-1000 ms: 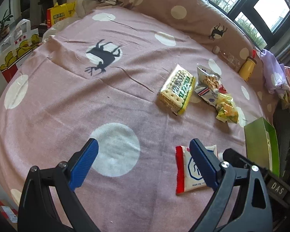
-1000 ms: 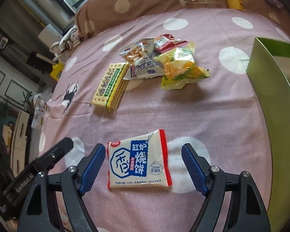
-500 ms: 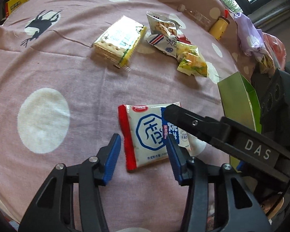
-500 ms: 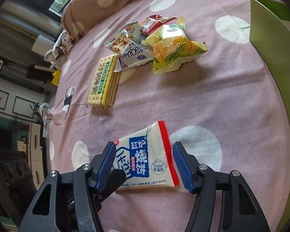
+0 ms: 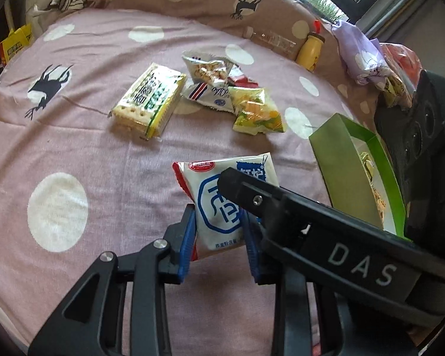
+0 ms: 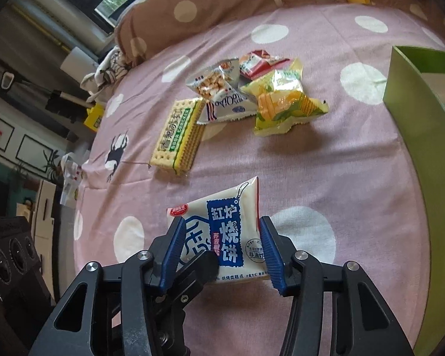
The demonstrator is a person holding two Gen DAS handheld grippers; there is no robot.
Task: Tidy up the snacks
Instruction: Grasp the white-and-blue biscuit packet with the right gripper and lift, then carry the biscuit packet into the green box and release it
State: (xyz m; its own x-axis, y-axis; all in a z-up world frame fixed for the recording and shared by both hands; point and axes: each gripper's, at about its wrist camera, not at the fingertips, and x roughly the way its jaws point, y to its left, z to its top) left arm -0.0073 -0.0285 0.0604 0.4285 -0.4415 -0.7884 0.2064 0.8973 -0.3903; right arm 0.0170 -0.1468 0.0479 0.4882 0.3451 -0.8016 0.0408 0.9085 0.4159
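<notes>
between your left claw's blue pads sits the white, blue and red biscuit packet; the jaws have just been closing and now pinch its near end, lifting it into a tilt off the pink spotted bedspread. the other claw's black finger crosses in front from the right and hides the packet's right half. ahead and to the right stands the green box, open at the top, with something yellowish and shiny inside; you cannot tell what, since its far wall and the black rig cut it off. straight ahead, well apart, lie the cracker pack and a heap of three or four small snack bags; the red one is mostly buried. beyond them a yellow bottle leans by the brown bolster.

through the right wrist view, your right claw has also just been closing, and its pads press both side edges of the same biscuit packet. the left claw's black fingertip pokes in over its lower left corner. to the right, the green box is cut by the frame edge, its inside barely visible. ahead lie the cracker pack and snack bags.
</notes>
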